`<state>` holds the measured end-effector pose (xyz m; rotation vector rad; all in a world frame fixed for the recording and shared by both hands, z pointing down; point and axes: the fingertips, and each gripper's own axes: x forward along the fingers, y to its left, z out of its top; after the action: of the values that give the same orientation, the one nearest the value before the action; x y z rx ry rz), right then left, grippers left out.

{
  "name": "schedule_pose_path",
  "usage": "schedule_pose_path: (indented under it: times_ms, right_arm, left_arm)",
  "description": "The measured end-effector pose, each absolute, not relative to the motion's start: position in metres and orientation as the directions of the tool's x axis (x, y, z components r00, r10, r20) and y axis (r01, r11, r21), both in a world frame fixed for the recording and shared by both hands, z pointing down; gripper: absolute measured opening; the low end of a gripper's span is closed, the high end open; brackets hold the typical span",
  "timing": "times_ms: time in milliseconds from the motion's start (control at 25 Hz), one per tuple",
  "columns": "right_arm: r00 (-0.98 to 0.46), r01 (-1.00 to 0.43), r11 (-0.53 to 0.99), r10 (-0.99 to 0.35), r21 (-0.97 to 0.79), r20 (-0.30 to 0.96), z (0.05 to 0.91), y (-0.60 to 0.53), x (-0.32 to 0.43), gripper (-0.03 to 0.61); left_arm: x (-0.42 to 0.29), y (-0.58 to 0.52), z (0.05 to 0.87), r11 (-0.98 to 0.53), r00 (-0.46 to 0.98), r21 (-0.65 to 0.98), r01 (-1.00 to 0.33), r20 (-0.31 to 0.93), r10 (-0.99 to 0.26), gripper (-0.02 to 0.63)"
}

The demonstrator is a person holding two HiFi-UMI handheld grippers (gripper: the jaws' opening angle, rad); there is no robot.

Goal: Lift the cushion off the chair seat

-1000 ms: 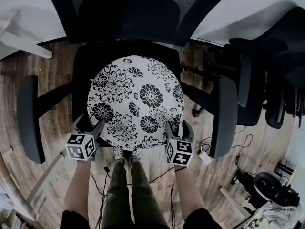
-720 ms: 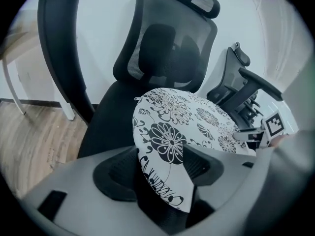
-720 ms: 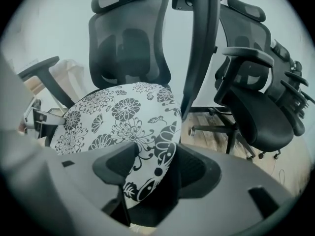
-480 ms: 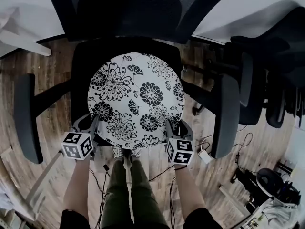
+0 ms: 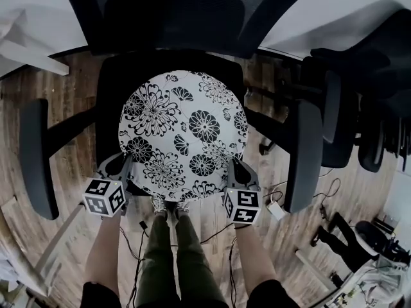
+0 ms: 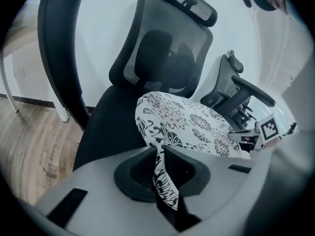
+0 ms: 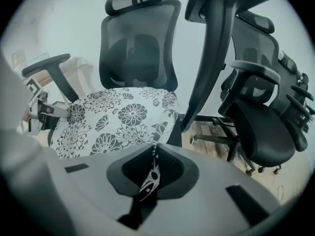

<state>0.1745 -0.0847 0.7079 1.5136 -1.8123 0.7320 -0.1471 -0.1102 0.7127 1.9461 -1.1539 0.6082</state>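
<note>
A round white cushion with black flowers lies on the seat of a black office chair. My left gripper has just been closing and now pinches the cushion's near-left edge; in the left gripper view a fold of cushion is squeezed between the jaws of the left gripper. At the near-right edge my right gripper has just closed as well. In the right gripper view, the edge of the cushion is clamped by the right gripper.
The chair's armrests flank both grippers, its mesh back at the far side. More black chairs stand to the right. Cables and my legs are on the wooden floor below.
Both grippers' jaws have closed onto the cushion's near edge. The left gripper has shifted slightly left and nearer. The cushion still lies on the seat.
</note>
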Motion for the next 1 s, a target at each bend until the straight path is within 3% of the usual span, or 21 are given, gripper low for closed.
schedule_pose_path:
  times_ms: [1000]
  right_arm:
    - [-0.105,-0.986,0.166,-0.736,0.028,0.669,0.652,-0.089,0.167,0.025]
  left_arm:
    - [-0.147,-0.112,0.657,-0.331,0.466,0.328,-0.885,0.626,-0.625,0.046]
